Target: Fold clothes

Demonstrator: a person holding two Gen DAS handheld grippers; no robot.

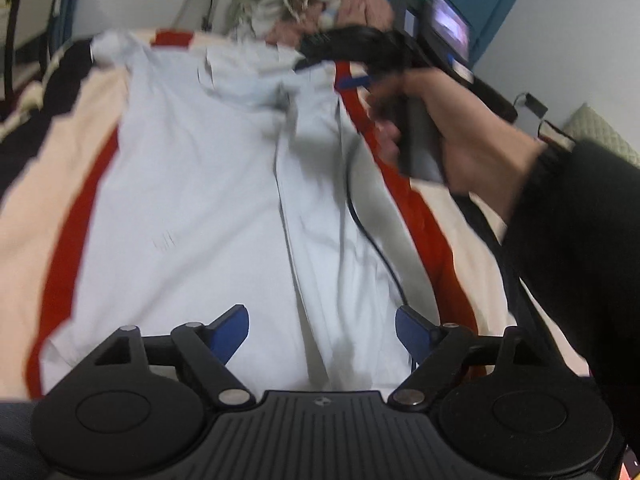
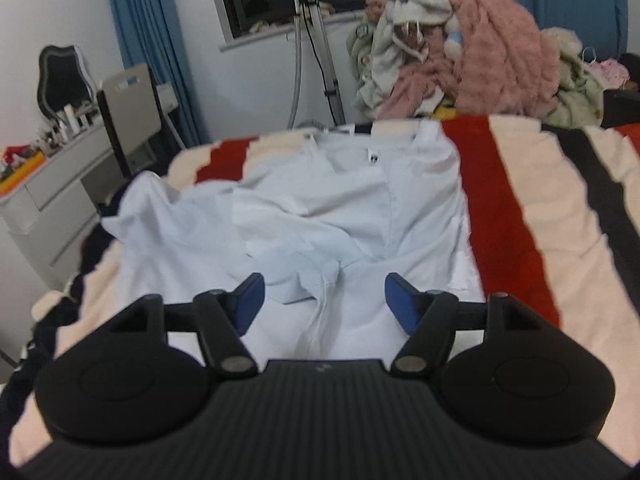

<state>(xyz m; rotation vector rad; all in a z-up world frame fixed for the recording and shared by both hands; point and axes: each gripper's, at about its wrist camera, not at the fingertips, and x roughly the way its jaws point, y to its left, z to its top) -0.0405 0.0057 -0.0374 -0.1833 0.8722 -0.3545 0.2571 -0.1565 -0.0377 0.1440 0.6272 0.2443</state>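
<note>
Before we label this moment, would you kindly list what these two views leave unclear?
- Pale blue shirt: its near hem is hidden by the right tool in the right wrist view.
- Small label at the collar: too small and blurred to read.
- Right tool's tips: motion-blurred in the left wrist view, so contact with the shirt is unclear.
- Striped blanket: cut off by the frame edges.

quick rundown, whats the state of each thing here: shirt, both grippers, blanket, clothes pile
white shirt: lying on the bed, partly folded, wrinkled, not gripped
left gripper: jaws open, empty, over the shirt's near end
right gripper: jaws open, empty, over the shirt
striped blanket: spread flat under the shirt
clothes pile: heaped, unfolded, beyond the bed's far end
</note>
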